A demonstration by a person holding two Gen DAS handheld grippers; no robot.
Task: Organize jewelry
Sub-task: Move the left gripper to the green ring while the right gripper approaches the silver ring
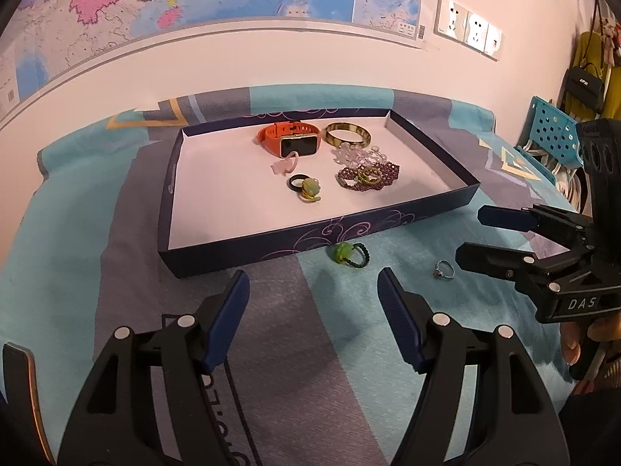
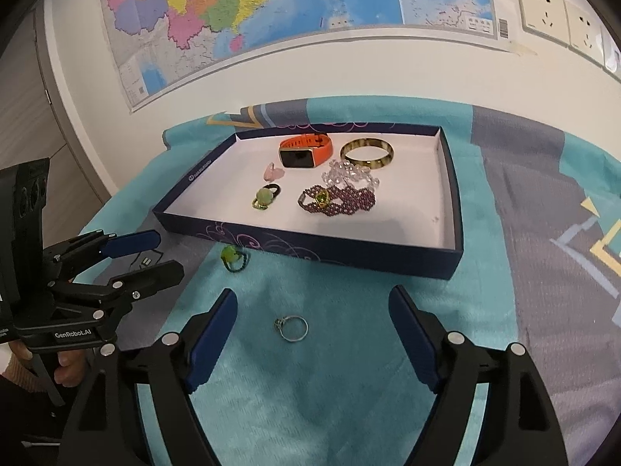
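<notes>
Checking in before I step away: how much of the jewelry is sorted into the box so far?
Mostly done: the orange watch, bangle, bead bracelets and rings lie in the box. Nothing is held; both grippers are open. Left on the cloth: the green-bead ring and the silver ring.

This looks like a room in a home, most likely a bedroom. A soft teal and grey patterned blanket (image 2: 524, 194) covers what seems to be a bed pushed against a plain pale wall, and just above the blanket a large coloured map (image 2: 271, 11) hangs on that wall, with a row of wall sockets (image 1: 469, 31) to the right of the map. Further right of the blanket, handbags (image 1: 586, 81) hang beside a blue perforated plastic basket (image 1: 555, 132).
</notes>
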